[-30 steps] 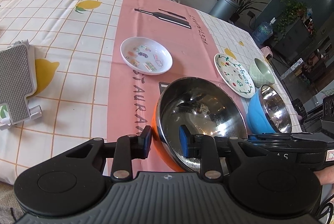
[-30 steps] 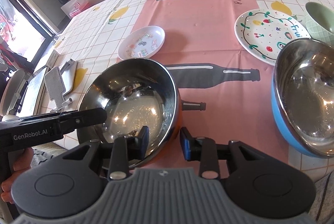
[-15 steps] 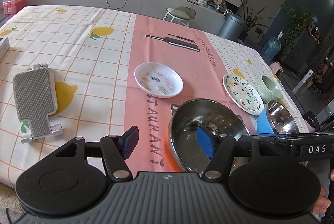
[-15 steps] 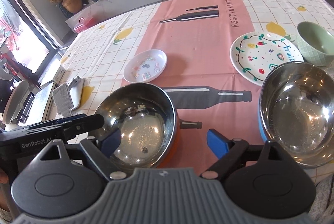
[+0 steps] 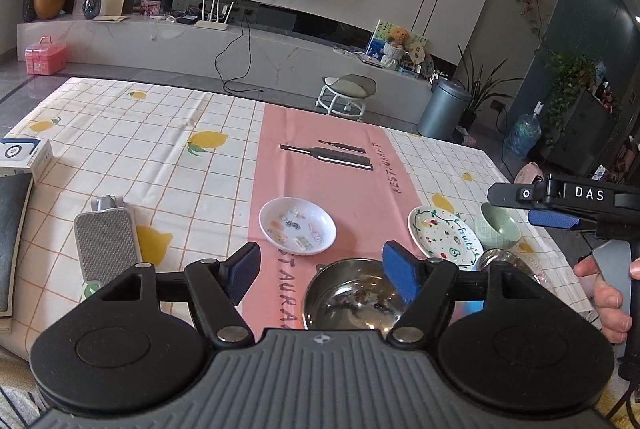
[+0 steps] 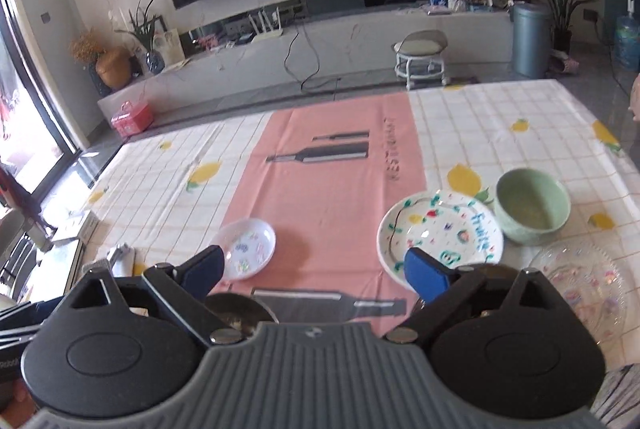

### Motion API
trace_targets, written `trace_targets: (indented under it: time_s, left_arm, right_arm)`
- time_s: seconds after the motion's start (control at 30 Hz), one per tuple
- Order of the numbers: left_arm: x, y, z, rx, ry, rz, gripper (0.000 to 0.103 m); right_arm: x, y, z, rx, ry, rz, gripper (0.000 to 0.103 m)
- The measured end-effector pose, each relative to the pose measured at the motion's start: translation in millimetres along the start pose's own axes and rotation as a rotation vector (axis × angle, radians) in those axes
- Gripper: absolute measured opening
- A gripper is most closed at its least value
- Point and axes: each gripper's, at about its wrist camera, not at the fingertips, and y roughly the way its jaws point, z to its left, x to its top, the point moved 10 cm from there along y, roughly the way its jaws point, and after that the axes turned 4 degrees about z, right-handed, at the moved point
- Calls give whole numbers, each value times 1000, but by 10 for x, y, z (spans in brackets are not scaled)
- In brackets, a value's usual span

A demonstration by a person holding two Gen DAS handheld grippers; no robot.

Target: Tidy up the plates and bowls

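Observation:
My left gripper (image 5: 322, 271) hangs above the table's near edge, its jaws opening with nothing between them. Below it on the pink runner rests the steel bowl with the orange outside (image 5: 352, 299). My right gripper (image 6: 316, 273) is also opening and empty; it shows at the right edge of the left wrist view (image 5: 516, 205), held by a hand (image 5: 612, 293). Farther out lie a small white sticker plate (image 5: 298, 231), a "Fruity" plate (image 6: 440, 229) and a green bowl (image 6: 532, 205). The steel bowl's rim (image 6: 240, 309) peeks out behind my right gripper's left finger.
A clear glass plate (image 6: 580, 281) lies at the near right. A grey perforated stand (image 5: 104, 245) sits on the left, with a white box (image 5: 24, 153) and a dark tablet (image 5: 12, 213) at the left edge. A stool (image 5: 348, 95) stands beyond the table.
Both grippers were shut on the orange steel bowl's rim; they let go, spread wide, rose and tilted up. The bowl stays on the table.

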Motion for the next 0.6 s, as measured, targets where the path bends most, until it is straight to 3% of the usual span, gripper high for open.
trace_targets:
  time_s: [0.13,0.23,0.4,0.6]
  left_arm:
    - [107,-16,-230,0,24,19,82]
    - [178,-6,-393,14,57,23,82]
    - [314,85,-641,20,77,45,82]
    - [384,221,-914,15,114,88,82]
  right_arm:
    - [93,-163,-144,10,34,-54,97]
    - [6,-146,-221,25,13,-28,97]
    - [-106,-6,-388,-23,-6,16,97]
    - [-118,-3,-575,-20,20,22,97]
